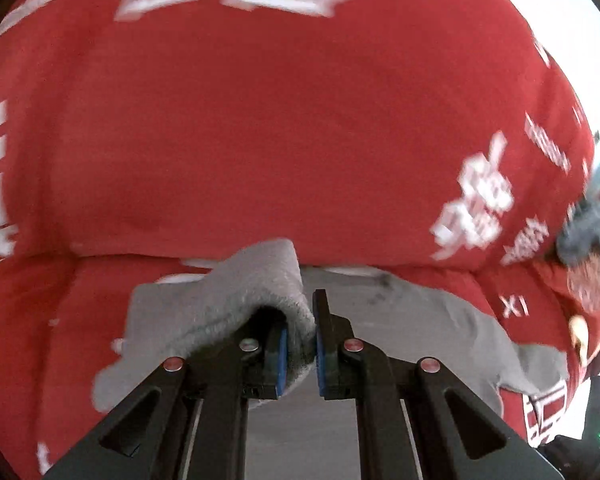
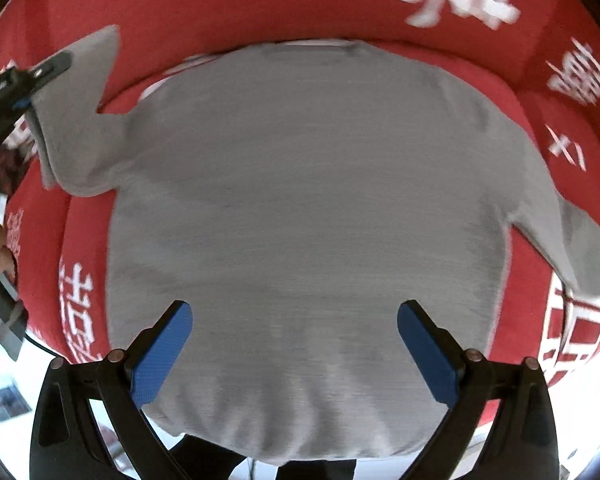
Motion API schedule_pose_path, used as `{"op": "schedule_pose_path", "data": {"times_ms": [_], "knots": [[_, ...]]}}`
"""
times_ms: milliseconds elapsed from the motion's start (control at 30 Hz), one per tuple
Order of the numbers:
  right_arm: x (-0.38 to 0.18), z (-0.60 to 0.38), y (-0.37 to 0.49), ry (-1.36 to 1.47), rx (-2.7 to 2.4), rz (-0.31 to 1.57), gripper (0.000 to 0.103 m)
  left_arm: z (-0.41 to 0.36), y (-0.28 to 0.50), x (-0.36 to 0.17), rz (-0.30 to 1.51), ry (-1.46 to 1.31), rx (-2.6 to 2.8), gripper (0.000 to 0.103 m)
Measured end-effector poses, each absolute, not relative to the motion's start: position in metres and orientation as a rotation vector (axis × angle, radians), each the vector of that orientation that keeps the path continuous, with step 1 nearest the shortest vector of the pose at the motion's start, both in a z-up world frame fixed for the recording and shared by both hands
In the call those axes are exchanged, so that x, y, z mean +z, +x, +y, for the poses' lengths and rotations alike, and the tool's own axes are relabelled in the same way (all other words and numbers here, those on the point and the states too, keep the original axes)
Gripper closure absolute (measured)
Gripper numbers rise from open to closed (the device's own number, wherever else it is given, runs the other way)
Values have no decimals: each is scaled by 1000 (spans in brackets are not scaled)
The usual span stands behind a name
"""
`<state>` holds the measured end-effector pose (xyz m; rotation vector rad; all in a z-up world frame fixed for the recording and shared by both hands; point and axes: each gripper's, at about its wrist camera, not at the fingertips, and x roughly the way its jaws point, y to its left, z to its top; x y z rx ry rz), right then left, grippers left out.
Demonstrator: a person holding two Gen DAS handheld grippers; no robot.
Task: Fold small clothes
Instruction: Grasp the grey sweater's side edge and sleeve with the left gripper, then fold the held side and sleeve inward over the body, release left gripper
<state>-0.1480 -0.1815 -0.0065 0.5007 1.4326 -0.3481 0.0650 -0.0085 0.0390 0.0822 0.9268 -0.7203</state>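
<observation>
Red cloth (image 2: 260, 12), grey shirt (image 2: 300, 208), left gripper (image 1: 300, 354) pinching sleeve (image 1: 236, 296)

Red cloth (image 2: 260, 8) with white characters, grey shirt (image 2: 300, 200) spread flat on it

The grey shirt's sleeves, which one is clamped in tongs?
The sleeve at the left of the right wrist view, pinched by the left tongs. The other sleeve lies free.

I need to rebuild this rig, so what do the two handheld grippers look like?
Both the left gripper and right gripper have black plastic linkage arms with round silver pivot pins and blue textured pads. The left one's handle looks grey, with a thin dark cable.
</observation>
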Motion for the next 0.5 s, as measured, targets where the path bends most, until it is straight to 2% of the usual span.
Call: {"op": "schedule_pose_path", "data": {"times_ms": [200, 233, 267, 333, 367, 500], "knots": [[-20, -231, -191, 558, -421, 1450, 1, -73, 36, -24, 1087, 210, -733, 90], [-22, -237, -196, 564, -431, 1450, 1, -78, 32, -34, 1117, 245, -721, 88], [-24, -243, -201, 572, -441, 1450, 1, -79, 28, -40, 1129, 268, -716, 82], [-28, -252, -208, 587, -461, 1452, 1, -77, 17, -46, 1114, 344, -666, 39], [-31, -256, -210, 592, -468, 1453, 1, -74, 13, -46, 1095, 355, -655, 36], [-30, -265, -203, 576, -473, 1442, 1, -51, 8, -31, 1108, 354, -682, 36]]}}
